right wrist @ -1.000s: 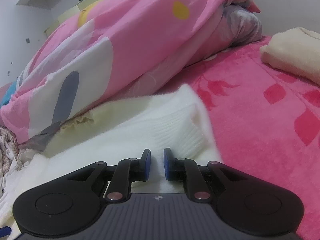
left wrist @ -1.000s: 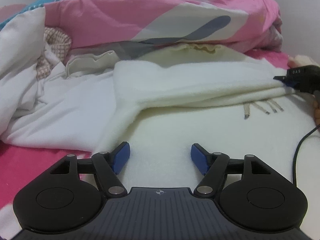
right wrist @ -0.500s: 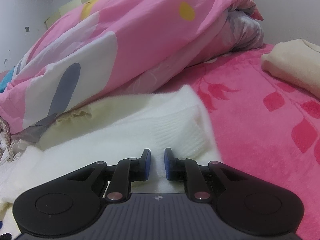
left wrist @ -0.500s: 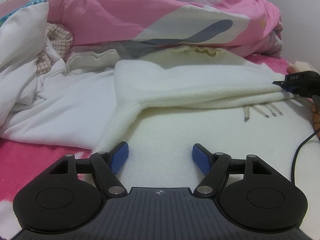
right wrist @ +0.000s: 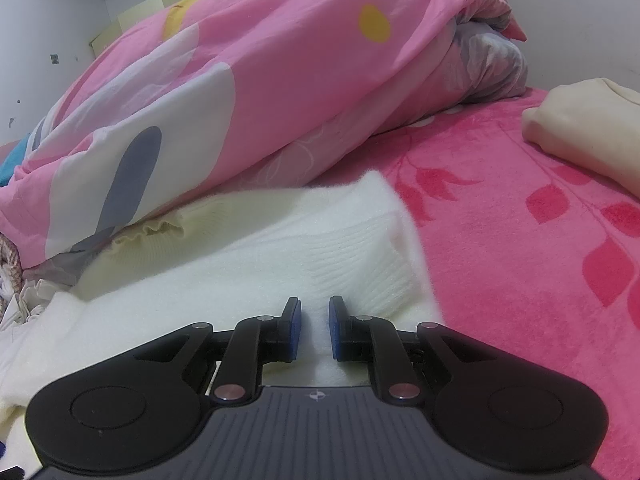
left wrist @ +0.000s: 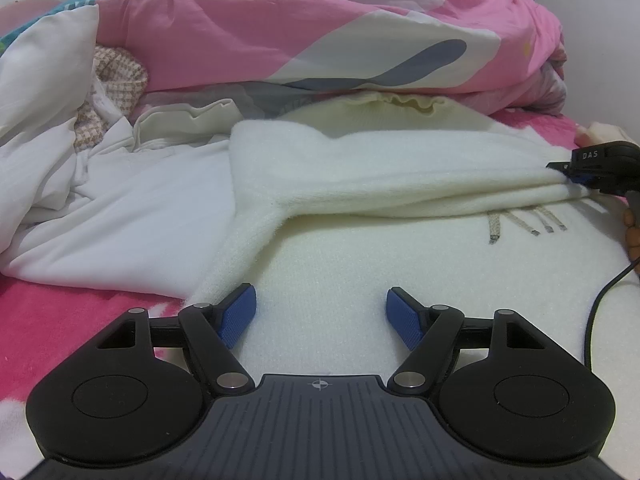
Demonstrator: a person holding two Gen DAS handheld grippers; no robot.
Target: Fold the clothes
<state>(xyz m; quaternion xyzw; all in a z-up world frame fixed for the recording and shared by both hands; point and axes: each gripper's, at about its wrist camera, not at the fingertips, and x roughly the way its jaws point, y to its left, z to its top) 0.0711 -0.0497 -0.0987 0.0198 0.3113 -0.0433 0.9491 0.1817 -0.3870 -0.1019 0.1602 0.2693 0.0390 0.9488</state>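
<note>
A cream knit sweater (left wrist: 360, 248) lies spread on the bed, one sleeve (left wrist: 400, 176) folded across its upper part. My left gripper (left wrist: 320, 312) is open and empty, low over the sweater's near edge. My right gripper (right wrist: 314, 332) is shut on the sleeve's ribbed cuff end (right wrist: 352, 264). In the left wrist view the right gripper (left wrist: 576, 174) shows at the far right, pinching the sleeve end. The sweater also fills the lower left of the right wrist view (right wrist: 200, 280).
A bulky pink quilt (left wrist: 320, 40) is heaped just behind the sweater. White clothes (left wrist: 120, 216) lie crumpled at the left. A folded cream garment (right wrist: 588, 128) rests on the pink bedspread (right wrist: 520, 240) at the right. A black cable (left wrist: 600, 300) hangs at the right.
The right gripper has shifted slightly with the sleeve cuff still in its grip. The left gripper has stayed open over the sweater's near edge, almost unmoved.
</note>
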